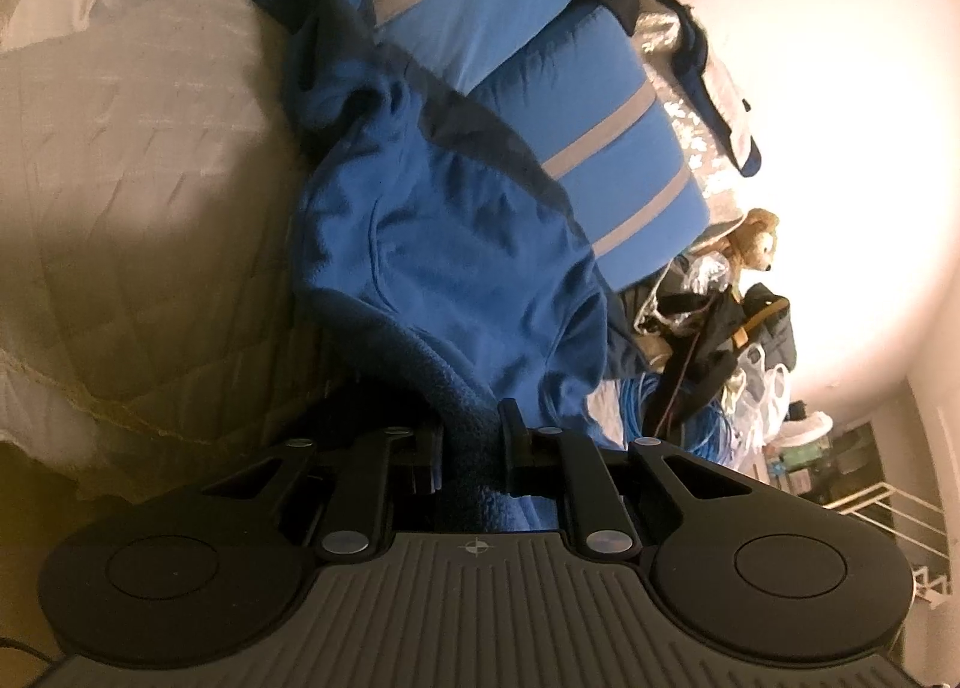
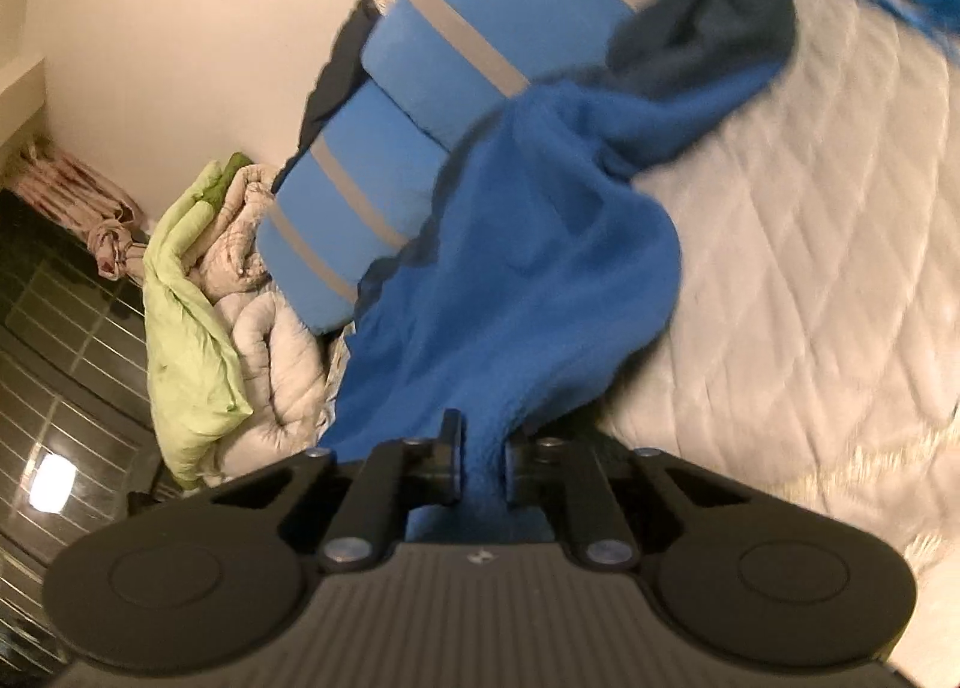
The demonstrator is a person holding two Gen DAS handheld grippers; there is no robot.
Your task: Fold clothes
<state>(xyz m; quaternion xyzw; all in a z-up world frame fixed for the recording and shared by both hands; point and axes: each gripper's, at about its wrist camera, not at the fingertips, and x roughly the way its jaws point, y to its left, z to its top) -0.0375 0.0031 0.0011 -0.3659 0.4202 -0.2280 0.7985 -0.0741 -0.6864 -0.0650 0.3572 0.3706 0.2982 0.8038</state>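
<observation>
A blue fleece garment (image 1: 456, 244) with dark trim lies stretched over the quilted bed, reaching back to the striped pillows. My left gripper (image 1: 471, 442) is shut on a bunched edge of it, dark fleece pinched between the black fingers (image 1: 510, 430). In the right wrist view the same blue fleece garment (image 2: 528, 280) runs up from my right gripper (image 2: 483, 448), which is shut on another edge of the cloth. The fabric fills the narrow gap between both pairs of pads. Both views are tilted and the right one is slightly blurred.
Two blue pillows with grey stripes (image 1: 480, 10) lie behind the garment. The quilted grey bedspread (image 2: 810, 268) spreads around it. A teddy bear (image 1: 756, 238), bags and cables clutter one bedside; a green and beige duvet (image 2: 198, 328) is heaped at the other.
</observation>
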